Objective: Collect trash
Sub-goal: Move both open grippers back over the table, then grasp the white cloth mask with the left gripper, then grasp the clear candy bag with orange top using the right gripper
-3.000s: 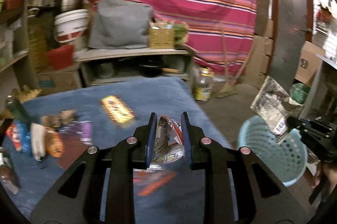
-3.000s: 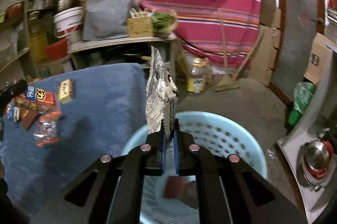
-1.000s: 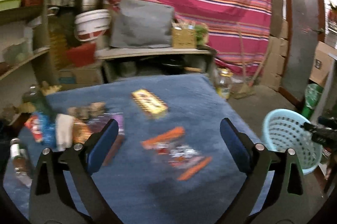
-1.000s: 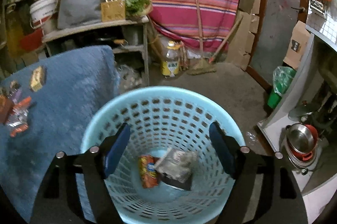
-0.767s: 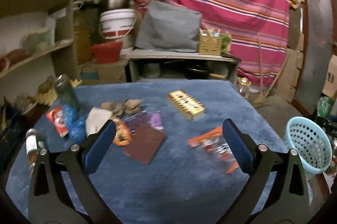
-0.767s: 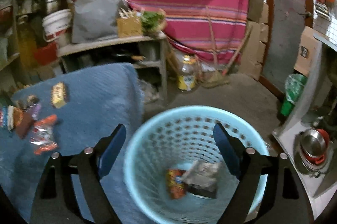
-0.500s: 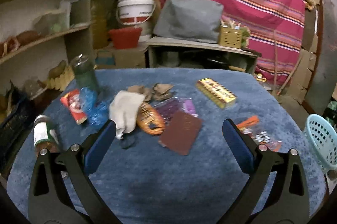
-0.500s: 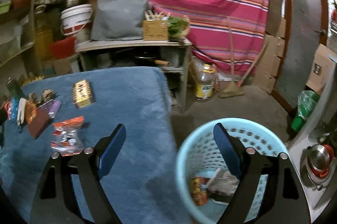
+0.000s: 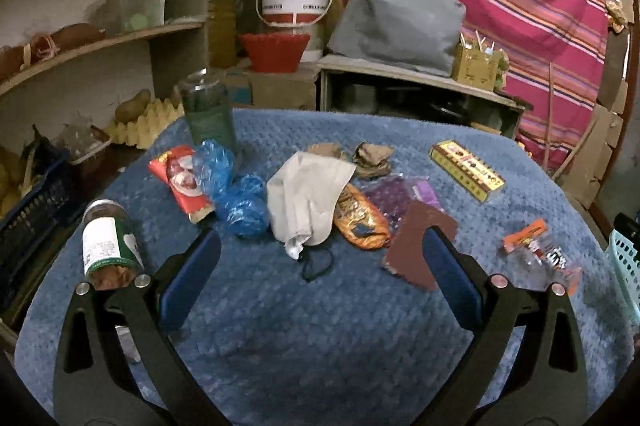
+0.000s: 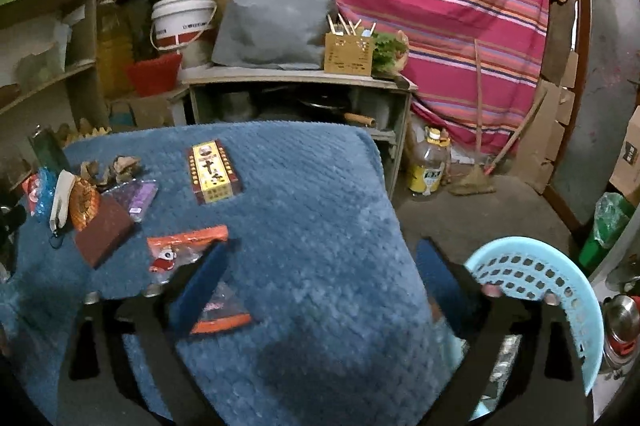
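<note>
Counter (image 9: 320, 346): blue textured cover, trash strewn over its far half.
Basket (image 10: 560, 290): pale blue, on the floor just off the counter's right edge, beside the right tool.
Litter heap: white crumpled bag (image 9: 308, 198), orange wrapper (image 9: 360, 222) and brown card (image 9: 416, 246) lie dead ahead of the left tool (image 9: 320, 274) — jaws wide, empty.
Clear orange-edged packet (image 10: 188, 246): by the left finger of the right tool (image 10: 320, 286) — jaws opening, nothing between them; likely its next pick.
Obstacles: jar (image 9: 108, 242) and green bottle (image 9: 208, 114) stand at the left.

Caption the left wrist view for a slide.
Open left gripper hovers over litter on the blue cloth: white rag, orange wrapper.
</note>
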Demonstrator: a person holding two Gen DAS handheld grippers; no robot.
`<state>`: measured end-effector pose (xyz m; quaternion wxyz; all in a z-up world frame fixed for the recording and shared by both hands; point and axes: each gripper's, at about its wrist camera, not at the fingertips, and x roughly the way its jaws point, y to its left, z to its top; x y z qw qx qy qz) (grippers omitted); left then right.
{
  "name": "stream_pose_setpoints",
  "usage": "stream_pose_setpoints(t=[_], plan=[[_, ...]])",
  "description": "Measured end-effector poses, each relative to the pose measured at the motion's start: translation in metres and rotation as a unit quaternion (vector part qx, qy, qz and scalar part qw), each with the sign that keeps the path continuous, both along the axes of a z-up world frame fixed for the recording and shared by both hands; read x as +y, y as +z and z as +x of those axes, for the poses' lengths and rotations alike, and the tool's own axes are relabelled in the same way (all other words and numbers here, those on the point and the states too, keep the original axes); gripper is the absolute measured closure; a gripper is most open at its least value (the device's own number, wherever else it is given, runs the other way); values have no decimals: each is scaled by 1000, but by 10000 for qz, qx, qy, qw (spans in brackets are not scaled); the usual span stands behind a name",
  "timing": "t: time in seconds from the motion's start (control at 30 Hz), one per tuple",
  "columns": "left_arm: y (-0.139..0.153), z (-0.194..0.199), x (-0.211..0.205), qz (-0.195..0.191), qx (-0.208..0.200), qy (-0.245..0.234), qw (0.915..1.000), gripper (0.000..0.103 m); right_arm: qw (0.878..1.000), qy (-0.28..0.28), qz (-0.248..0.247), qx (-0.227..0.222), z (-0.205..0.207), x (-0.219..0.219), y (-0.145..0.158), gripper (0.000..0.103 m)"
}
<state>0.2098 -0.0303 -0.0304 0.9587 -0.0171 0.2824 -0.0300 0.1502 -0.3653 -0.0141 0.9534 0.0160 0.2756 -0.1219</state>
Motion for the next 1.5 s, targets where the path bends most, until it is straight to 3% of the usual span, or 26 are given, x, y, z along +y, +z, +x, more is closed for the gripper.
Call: stream_pose_setpoints(t=[0.23,0.37,0.63,0.87,0.93,1.0,1.33,1.5], plan=[[-8,22,3,-25,249,50,9997,6,9999,-102,63,122,13,-4,-12,5],[-10,37,-4,159,230,39,9996,6,9995,-167,216,125,18,-7,-12,4],[-24,77,-10,381,354,263,9983,7,9990,-326,-298,6,29,5,-12,4],[-29,104,-9,400,487,240,9977,37,9990,-384,-138,-155,34,0,-16,4],[-31,108,-3,205,596,180,9979,55,9993,-358,-88,-58,36,-1,-17,4],[-33,107,1,70,675,123,9976,63,9992,-344,-27,197,41,-3,-20,4],[10,57,-3,164,10,-183,9997,68,9992,-210,-295,173,33,10,-15,4],[23,29,3,58,-155,-231,9996,68,9992,261,-200,248,33,31,-15,4]])
